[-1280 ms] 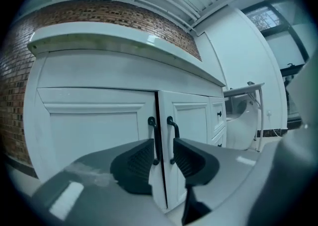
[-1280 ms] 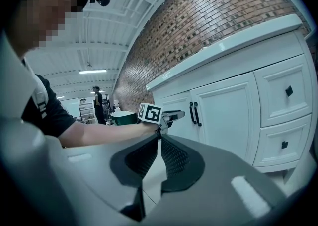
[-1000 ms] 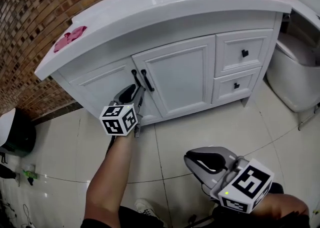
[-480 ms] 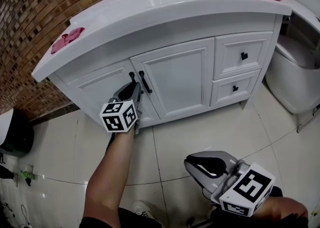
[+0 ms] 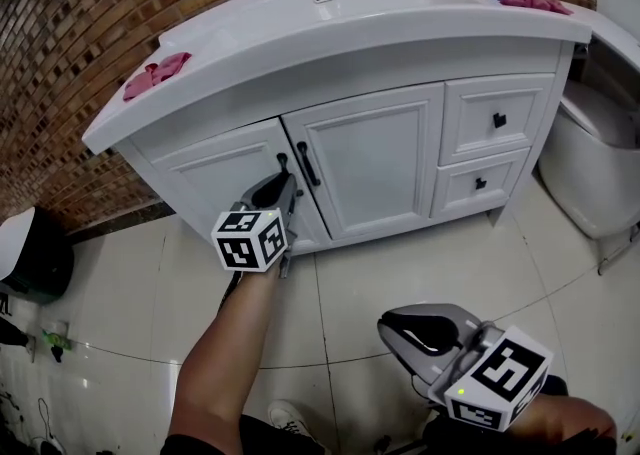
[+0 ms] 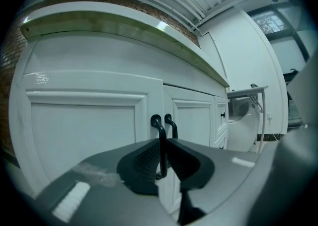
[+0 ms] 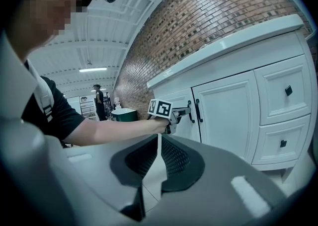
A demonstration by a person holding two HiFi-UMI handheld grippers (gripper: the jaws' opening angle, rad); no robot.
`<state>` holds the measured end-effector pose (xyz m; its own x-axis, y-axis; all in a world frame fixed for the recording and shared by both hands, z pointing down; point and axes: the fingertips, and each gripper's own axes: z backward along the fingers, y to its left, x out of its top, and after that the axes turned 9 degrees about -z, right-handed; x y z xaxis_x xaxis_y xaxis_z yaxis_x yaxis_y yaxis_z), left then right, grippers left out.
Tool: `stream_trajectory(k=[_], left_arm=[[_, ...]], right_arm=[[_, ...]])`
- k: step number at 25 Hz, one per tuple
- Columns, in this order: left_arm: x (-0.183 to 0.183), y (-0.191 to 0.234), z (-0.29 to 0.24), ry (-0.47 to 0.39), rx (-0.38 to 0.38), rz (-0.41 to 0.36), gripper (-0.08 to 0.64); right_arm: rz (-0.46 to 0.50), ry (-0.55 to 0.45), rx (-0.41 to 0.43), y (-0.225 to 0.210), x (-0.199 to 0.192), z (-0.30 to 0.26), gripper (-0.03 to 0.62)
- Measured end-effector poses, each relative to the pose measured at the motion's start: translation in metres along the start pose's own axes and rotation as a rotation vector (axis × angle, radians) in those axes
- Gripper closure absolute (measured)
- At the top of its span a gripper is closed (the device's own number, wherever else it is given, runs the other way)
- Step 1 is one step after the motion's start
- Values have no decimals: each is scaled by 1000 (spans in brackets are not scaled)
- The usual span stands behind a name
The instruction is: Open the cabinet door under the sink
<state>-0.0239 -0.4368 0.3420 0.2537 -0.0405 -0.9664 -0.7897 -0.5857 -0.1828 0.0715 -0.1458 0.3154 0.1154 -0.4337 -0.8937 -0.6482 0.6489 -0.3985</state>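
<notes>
Pinching the door handle (image 6: 159, 125) under the sink (image 5: 380, 3), our left gripper's (image 6: 163, 155) just-closing jaws ready a pull; our right gripper (image 7: 159, 145) idles, jaws together.

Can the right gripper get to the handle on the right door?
Probably yes. The right gripper hangs back from the cabinet, shut, with only bare floor between it and that handle. It would have to move forward and open first.
</notes>
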Motion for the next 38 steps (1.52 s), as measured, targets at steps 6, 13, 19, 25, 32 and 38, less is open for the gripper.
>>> stream_trajectory(k=[6, 13, 19, 25, 32, 38], left_arm=[[-3, -13, 33, -12, -31, 4, 512], [-11, -27, 78, -14, -56, 19, 512], [-19, -32, 113, 1, -81, 50, 512], [-26, -30, 145, 6, -77, 42, 512], [-34, -25, 181, 27, -62, 32, 512], [-42, -14, 214, 76, -53, 30, 514]], right_arm=[[7, 16, 17, 7, -5, -7, 561], [30, 29, 32, 22, -8, -17, 561], [50, 35, 51, 37, -8, -25, 561], [90, 24, 75, 61, -5, -32, 561], [124, 35, 78, 75, -10, -38, 561], [136, 26, 89, 89, -8, -39, 561]])
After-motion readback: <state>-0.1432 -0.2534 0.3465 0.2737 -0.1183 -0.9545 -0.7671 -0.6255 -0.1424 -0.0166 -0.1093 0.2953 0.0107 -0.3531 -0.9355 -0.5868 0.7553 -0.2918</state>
